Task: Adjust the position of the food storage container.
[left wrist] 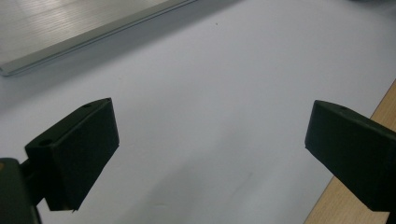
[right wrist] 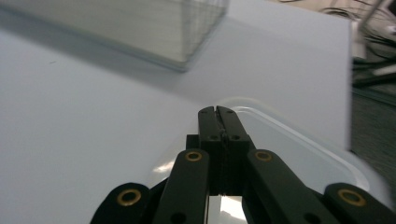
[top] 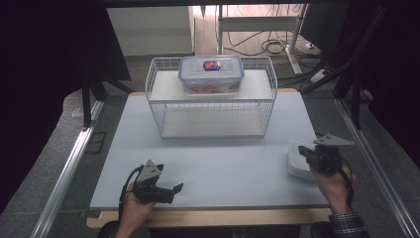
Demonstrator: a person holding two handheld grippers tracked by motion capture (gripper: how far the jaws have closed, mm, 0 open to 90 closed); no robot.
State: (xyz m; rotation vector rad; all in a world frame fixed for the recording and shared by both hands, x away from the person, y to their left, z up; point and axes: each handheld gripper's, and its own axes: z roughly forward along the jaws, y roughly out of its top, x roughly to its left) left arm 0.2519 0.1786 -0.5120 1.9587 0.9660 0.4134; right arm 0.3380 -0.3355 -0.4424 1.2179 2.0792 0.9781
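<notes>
My right gripper (top: 307, 152) (right wrist: 218, 113) hovers at the table's right edge, just over a white, rounded rectangular lid-like dish (top: 296, 163) (right wrist: 299, 154). Its jaws are pressed together and I see nothing between them. The tips point across the dish toward its far rim. Near the front left of the table, my left gripper (top: 173, 192) (left wrist: 210, 135) is held low over the bare white tabletop (left wrist: 210, 70). It is open wide and holds nothing.
A white wire rack (top: 213, 106) stands at the middle back of the table (top: 223, 163). On its upper shelf sits a clear food box with a blue-rimmed lid (top: 211, 74). The table's wooden front edge (left wrist: 383, 107) lies close to my left gripper. Metal rails run along both sides.
</notes>
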